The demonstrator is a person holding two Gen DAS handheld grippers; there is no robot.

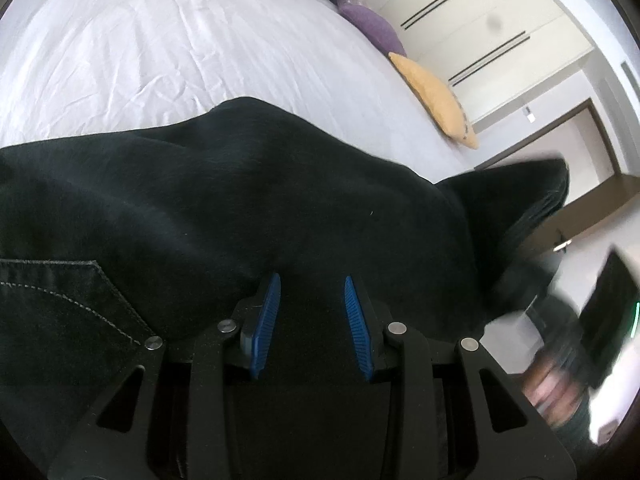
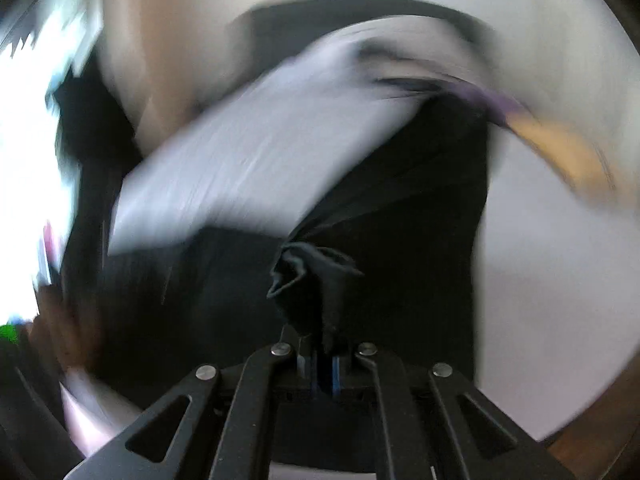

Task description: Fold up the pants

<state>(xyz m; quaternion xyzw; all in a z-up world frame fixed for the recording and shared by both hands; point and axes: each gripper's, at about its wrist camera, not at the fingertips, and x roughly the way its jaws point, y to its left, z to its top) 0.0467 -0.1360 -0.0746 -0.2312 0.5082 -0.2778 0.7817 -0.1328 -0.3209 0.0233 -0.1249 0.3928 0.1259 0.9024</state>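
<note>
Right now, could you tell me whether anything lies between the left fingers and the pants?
Nothing visible does. The left gripper hangs open directly over the black pants, its blue fingers apart with only dark cloth showing between them. The yellow pillow and purple pillow lie well off, along the bed's far edge.

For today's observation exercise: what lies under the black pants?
The black pants lie on a bed's white sheet, which shows around them. Whatever is directly beneath the fabric is covered and cannot be seen.

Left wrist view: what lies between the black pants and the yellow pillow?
Only bare, wrinkled white bedsheet separates the black pants from the yellow pillow, seen in the left wrist view.
</note>
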